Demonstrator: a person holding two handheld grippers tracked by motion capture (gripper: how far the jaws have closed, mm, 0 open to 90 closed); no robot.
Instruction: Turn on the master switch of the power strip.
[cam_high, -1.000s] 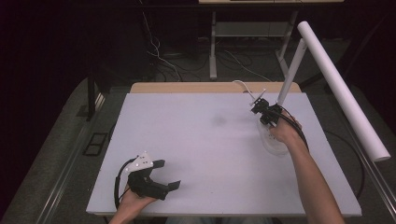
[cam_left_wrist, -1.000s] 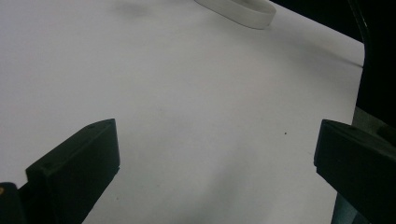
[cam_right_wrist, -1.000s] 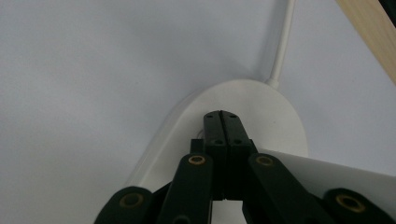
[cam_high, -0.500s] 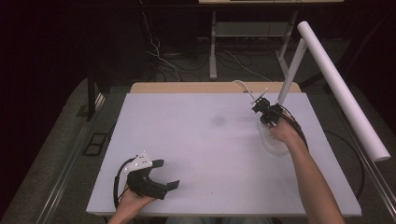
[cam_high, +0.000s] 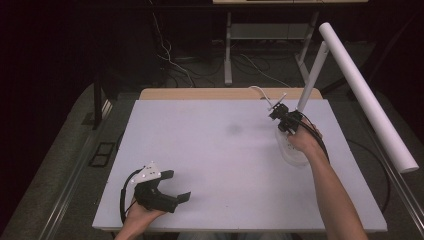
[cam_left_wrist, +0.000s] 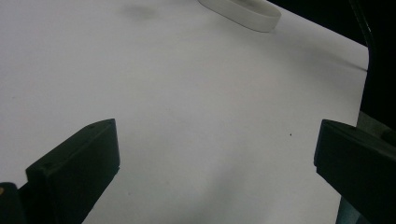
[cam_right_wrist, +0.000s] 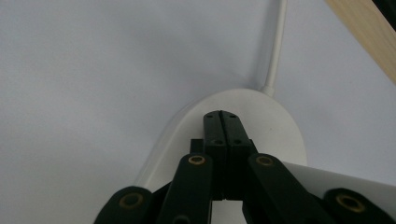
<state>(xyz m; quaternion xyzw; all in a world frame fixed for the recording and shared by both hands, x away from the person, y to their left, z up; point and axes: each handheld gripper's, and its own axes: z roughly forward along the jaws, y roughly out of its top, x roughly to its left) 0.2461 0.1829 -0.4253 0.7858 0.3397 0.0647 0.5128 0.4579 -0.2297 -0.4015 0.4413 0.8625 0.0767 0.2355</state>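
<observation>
Right tongs (cam_right_wrist: 222, 114) clenched empty, tips over white oval lamp base (cam_right_wrist: 275, 123), far right of bench (cam_high: 210, 150). Base looks rigid, smooth, slippery; grip its rim. Left tongs (cam_high: 175, 187) released.

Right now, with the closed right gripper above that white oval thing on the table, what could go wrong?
1. The right gripper is shut above the white oval device; whether it touches is unclear. A push down could slide the device.
2. The white cable runs from the device toward the table's far edge; a pull may snag it.
3. The left gripper rests open near the front edge, so it cannot steady the device.
</observation>
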